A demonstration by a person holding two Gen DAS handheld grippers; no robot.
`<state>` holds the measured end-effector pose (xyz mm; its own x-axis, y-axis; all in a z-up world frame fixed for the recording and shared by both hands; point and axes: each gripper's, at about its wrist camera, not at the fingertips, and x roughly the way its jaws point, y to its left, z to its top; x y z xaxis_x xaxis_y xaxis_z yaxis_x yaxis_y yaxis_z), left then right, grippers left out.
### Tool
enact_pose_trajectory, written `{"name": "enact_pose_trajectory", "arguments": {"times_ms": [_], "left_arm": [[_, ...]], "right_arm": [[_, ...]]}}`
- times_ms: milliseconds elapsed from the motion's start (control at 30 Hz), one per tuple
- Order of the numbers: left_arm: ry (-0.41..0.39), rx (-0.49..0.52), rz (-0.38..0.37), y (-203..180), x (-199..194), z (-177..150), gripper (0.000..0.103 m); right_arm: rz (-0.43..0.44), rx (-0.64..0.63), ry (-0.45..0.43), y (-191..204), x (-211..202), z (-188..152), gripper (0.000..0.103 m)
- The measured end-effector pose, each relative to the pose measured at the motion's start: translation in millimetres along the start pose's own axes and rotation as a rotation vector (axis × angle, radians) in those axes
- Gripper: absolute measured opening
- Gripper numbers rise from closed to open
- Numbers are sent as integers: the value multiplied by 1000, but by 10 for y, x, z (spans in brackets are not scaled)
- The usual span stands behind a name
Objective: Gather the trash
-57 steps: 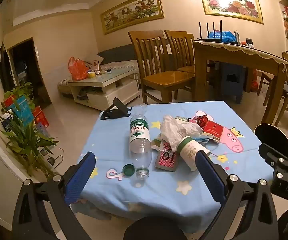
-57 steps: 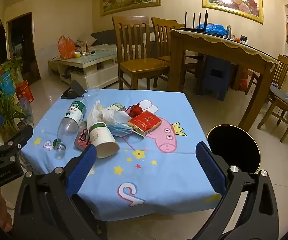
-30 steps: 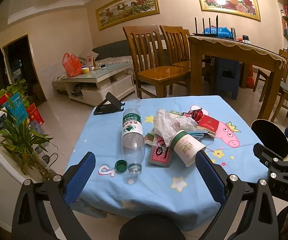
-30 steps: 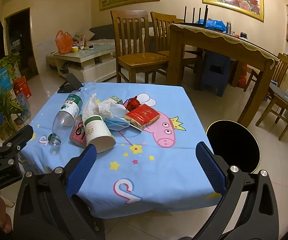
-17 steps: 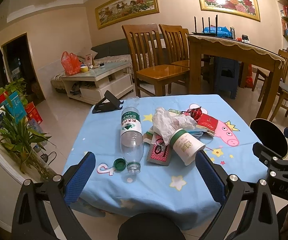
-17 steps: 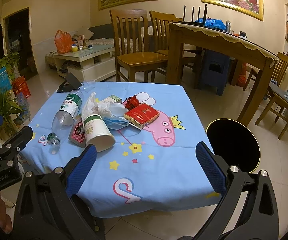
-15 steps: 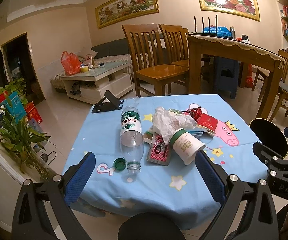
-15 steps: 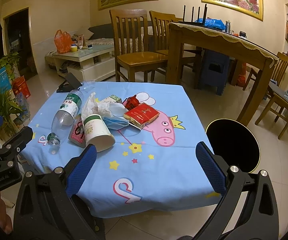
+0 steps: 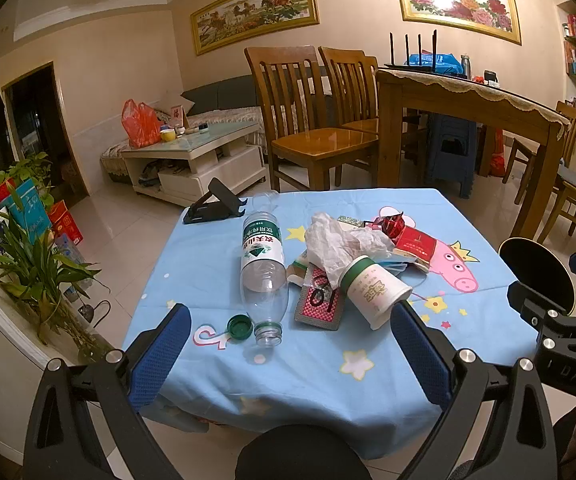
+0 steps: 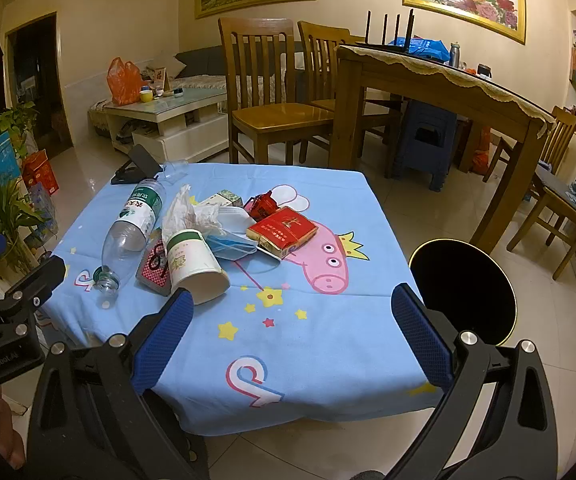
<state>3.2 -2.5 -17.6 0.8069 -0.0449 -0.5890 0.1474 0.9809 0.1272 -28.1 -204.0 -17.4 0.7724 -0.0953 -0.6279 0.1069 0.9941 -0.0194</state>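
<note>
Litter: 1 bottle (image 9: 263, 268), 1 cup (image 9: 373, 291), 1 cap (image 9: 240, 328); both tools (image 9: 288, 354) (image 10: 288, 332) spread, empty.

"GenRobot.AI" in white on the left gripper (image 10: 20, 258), at 8 o'clock in the right wrist view. "DAS" on the right gripper (image 9: 555, 280), at 4 o'clock in the left wrist view. Big pink "P" on the cloth (image 10: 327, 340), at its 6 o'clock edge. Black "10" or "18" on the red card (image 9: 319, 300), hard to tell which. Chinese words on the bottle (image 9: 262, 264), the cup (image 9: 373, 292) and the red box (image 9: 413, 242), too small to read.
</note>
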Motion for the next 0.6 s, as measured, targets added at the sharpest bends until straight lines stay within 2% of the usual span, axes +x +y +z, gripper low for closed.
{"name": "enact_pose_trajectory", "arguments": {"times_ms": [600], "left_arm": [[2,-1,-2,8,0,-18,97]], "right_arm": [[-1,0,3,11,6,2,98]]}}
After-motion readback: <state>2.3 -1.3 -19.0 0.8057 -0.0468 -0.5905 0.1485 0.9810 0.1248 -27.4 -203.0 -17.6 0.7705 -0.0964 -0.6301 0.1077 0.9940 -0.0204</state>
